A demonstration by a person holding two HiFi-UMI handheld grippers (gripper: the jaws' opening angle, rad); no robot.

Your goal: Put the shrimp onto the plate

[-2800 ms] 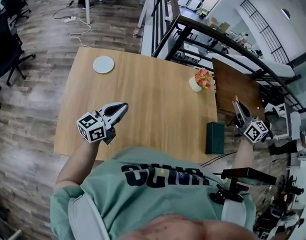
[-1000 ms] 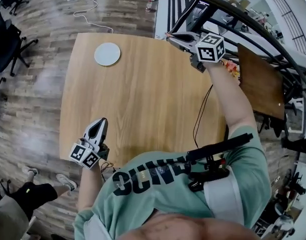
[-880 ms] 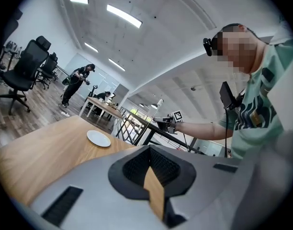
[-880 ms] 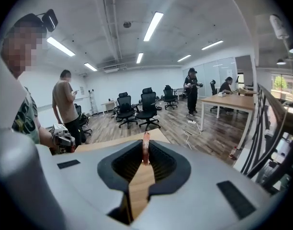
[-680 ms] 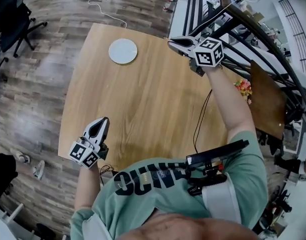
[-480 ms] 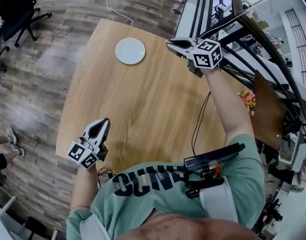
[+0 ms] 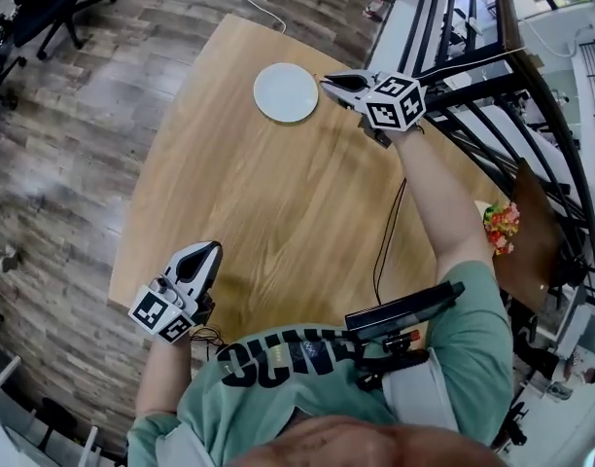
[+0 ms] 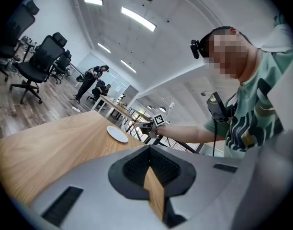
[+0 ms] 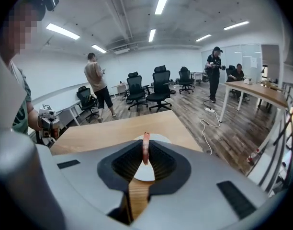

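While the shrimp (image 9: 145,148) hangs pinched between the pads of my right tongs (image 7: 331,84), I am in the carrying step, and close to its end. The right tongs are clamped on it: it is a thin pink strip standing upright in the narrow gap, with its tip poking above the pads. From my head, the tips sit just beside the right rim of the white plate (image 7: 286,91), which lies at the far end of the worktop (image 7: 278,212). Looking along the right tongs, I see the plate directly beyond and beneath the shrimp, so the line is good. How high I am above it I cannot tell.

My left tongs (image 7: 202,258) hang over the near edge of the worktop, well apart from the plate, with the pads together and nothing between them.

Next, I judge, comes a small reach to bring the shrimp over the plate's middle, not its rim. Then I should lower it until it nearly touches and part the pads gently. Letting go from height could make it bounce or slide off the smooth plate.
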